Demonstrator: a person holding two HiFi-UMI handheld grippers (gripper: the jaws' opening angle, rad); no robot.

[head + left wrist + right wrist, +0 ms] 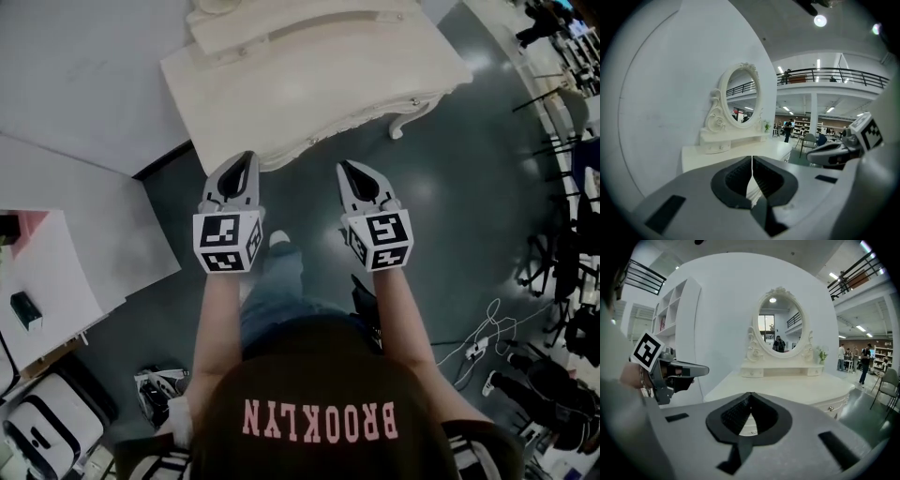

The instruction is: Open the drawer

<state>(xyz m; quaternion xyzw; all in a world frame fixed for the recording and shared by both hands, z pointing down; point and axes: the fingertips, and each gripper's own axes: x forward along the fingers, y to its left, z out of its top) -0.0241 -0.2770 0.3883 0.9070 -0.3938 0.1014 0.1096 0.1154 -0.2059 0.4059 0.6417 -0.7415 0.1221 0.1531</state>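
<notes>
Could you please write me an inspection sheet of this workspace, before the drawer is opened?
Surface: dressing table top, bare in front of the mirror.
Job's things: drawer front with knob, looks shut, untouched.
Clutter: small black item on side table; white case on floor.
Grippers: left claw and right claw shut, empty, short of the table.
Cables: white cable with plug strip on floor at right.
Surroundings: oval mirror, chairs.

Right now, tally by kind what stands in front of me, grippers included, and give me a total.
grippers: 2 (left gripper, right gripper)
dressing table: 1
oval mirror: 1
small plant: 1
total: 5
</notes>
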